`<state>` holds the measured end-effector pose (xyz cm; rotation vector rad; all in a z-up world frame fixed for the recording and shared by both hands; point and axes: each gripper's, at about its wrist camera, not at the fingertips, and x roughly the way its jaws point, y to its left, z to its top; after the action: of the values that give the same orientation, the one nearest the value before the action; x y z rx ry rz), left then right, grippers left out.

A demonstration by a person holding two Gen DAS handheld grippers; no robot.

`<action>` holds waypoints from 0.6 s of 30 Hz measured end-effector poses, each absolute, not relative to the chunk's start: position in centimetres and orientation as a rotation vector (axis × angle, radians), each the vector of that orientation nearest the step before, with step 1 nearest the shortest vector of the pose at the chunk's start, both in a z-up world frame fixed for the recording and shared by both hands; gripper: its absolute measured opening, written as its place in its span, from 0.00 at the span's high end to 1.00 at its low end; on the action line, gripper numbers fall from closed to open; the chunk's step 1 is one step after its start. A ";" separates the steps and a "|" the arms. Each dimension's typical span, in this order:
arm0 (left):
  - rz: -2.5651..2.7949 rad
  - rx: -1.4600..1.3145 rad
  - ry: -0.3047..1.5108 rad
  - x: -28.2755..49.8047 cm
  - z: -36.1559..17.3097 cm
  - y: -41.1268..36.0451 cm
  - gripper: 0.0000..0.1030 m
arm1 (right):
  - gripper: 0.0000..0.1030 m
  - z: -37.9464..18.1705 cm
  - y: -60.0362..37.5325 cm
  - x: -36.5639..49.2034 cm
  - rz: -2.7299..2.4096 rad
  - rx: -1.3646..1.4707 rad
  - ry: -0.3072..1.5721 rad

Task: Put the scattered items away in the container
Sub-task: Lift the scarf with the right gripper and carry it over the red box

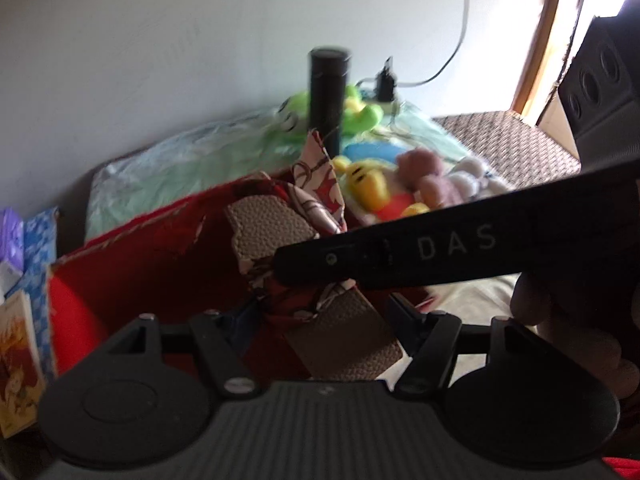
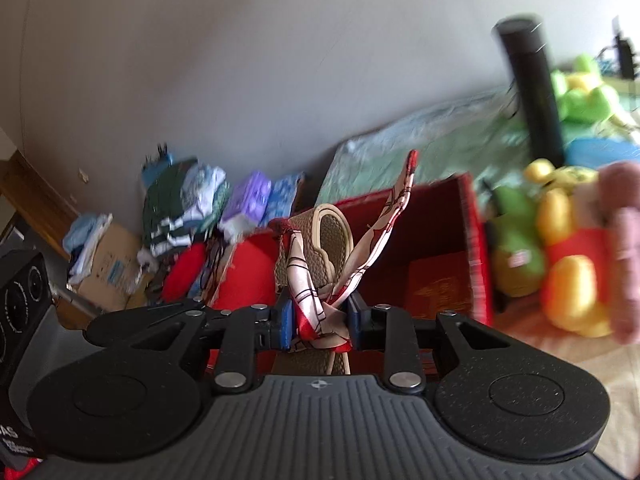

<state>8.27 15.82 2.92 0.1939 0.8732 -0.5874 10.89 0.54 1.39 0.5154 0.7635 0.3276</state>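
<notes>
A brown textured strap point(image 2: 334, 236) tied with a red-and-white patterned scarf point(image 2: 320, 316) hangs over the open red box point(image 2: 472, 240). My right gripper point(image 2: 318, 320) is shut on the scarf's knot, holding strap and scarf above the box. In the left wrist view the strap point(image 1: 268, 232) and scarf point(image 1: 320, 184) hang in front of my left gripper point(image 1: 320, 320), whose jaws stand wide apart around the strap's lower end point(image 1: 348, 336) without pinching it. The right gripper's black body point(image 1: 440, 248) crosses that view above the red box point(image 1: 132, 264).
A tall black bottle point(image 2: 532, 88) stands behind the box. Plush toys, yellow-and-red point(image 2: 568, 264), green point(image 2: 580, 96) and pink point(image 2: 624, 248), lie to the right. Folded clothes point(image 2: 184, 204), a cardboard box point(image 2: 108, 268) and a red cushion point(image 2: 184, 272) lie left. A book point(image 1: 18, 364) is at far left.
</notes>
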 end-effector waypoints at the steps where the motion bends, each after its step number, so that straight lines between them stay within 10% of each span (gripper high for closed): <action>1: -0.583 0.184 0.904 9.0 2.5 16.4 0.31 | 0.72 1.1 1.1 11.8 0.330 0.516 0.791; 18: -0.597 0.110 1.202 17.4 -3.0 19.0 0.29 | 0.73 -4.5 3.3 21.2 0.304 0.533 1.085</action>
<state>17.43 19.02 -3.00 0.1101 1.2023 -0.5969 21.15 3.33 -4.46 0.5333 1.0853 0.3035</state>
